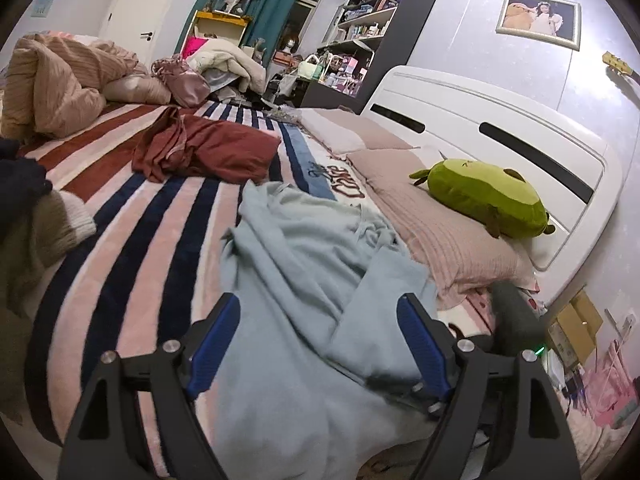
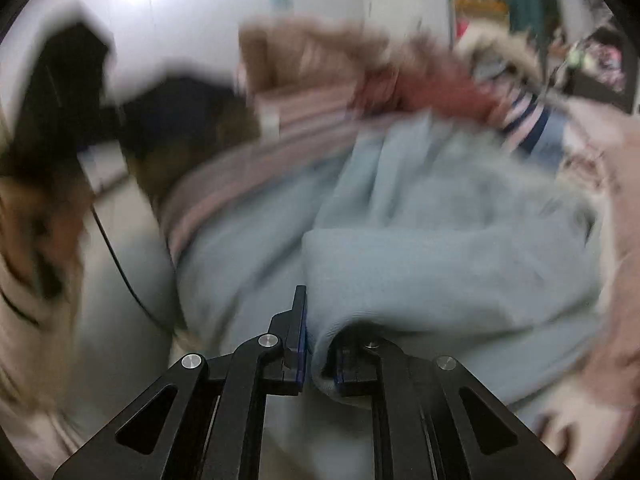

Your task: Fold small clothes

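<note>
A light blue fleece garment (image 1: 304, 264) lies crumpled on the striped blanket (image 1: 132, 220) of the bed. My left gripper (image 1: 320, 316) is open, its blue-padded fingers (image 1: 218, 332) spread just above the garment's near part. In the blurred right wrist view, my right gripper (image 2: 320, 332) is shut on a fold of the same light blue garment (image 2: 440, 240), with the cloth bunched between its fingers.
A dark red garment (image 1: 208, 152) lies farther back on the bed. A green plush toy (image 1: 484, 196) rests on pink pillows (image 1: 448, 236) by the white headboard (image 1: 500, 136). Beige bedding (image 1: 60, 84) is piled at the back left. Dark and olive clothes (image 1: 28, 216) lie at the left edge.
</note>
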`<action>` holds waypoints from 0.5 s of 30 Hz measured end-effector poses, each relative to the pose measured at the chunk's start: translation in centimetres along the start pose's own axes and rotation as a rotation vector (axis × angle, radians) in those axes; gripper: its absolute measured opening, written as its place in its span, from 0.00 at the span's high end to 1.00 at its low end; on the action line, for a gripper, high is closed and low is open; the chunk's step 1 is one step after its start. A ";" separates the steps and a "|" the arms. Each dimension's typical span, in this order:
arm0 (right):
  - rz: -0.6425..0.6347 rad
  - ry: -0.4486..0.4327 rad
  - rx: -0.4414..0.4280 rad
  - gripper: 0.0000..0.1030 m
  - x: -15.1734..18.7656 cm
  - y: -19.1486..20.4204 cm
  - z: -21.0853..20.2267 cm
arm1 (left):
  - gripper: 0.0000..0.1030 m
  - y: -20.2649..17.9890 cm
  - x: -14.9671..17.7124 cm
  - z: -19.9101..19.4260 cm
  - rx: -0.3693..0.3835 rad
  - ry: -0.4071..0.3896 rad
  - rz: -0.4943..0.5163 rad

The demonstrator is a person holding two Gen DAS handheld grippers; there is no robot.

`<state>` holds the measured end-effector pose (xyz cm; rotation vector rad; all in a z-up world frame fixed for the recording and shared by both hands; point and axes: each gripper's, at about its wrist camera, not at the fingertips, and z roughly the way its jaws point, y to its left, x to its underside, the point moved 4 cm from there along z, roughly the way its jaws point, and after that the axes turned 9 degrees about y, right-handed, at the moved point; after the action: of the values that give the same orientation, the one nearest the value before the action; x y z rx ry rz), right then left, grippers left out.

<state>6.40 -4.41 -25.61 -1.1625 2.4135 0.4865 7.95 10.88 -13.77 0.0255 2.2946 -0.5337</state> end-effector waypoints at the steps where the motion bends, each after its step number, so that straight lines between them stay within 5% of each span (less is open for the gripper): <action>1: 0.018 0.011 0.010 0.91 0.5 -0.1 0.9 | 0.24 0.1 0.1 0.1 0.004 0.006 0.000; 8: 0.161 -0.107 -0.062 0.71 2.1 -2.0 -5.2 | 0.24 -2.9 0.1 2.7 0.085 0.058 0.073; 15: 0.273 -0.216 0.111 0.64 5.1 -5.7 -12.5 | 0.24 -11.1 -0.5 10.7 0.148 0.186 0.246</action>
<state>5.34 -17.07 -18.25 -0.6987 2.3837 0.5244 13.64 -3.29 -15.95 0.4407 2.3810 -0.5910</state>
